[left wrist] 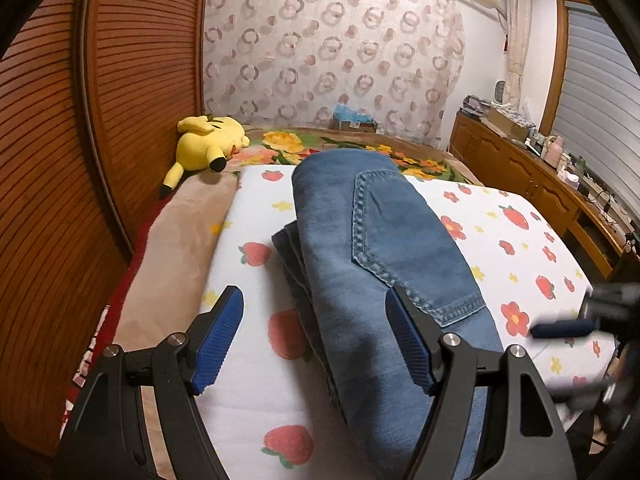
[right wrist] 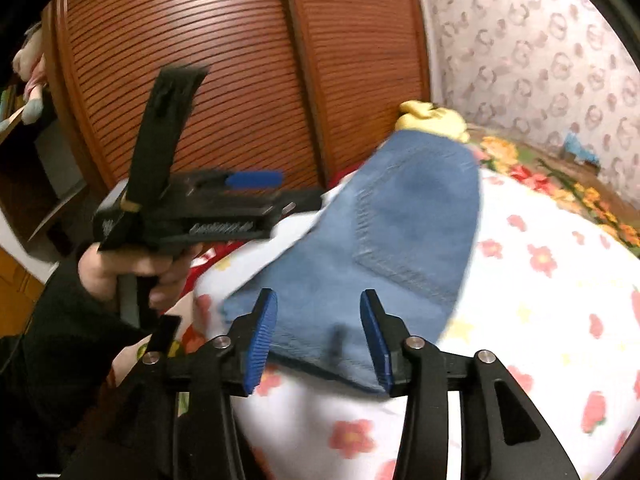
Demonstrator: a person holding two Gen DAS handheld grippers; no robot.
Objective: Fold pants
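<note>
Folded blue jeans lie in a thick stack on a white strawberry-print sheet, back pocket facing up. My left gripper is open just above the near end of the stack, its right finger over the denim and its left finger over the sheet. My right gripper is also open, with the near edge of the jeans lying between its blue pads, which do not press on it. The left gripper shows in the right wrist view, held by a hand. The right gripper appears blurred at the right edge.
A yellow plush toy lies at the far left of the bed on a floral blanket. A slatted wooden wardrobe runs along the left. A cluttered wooden sideboard stands to the right. A patterned curtain hangs behind.
</note>
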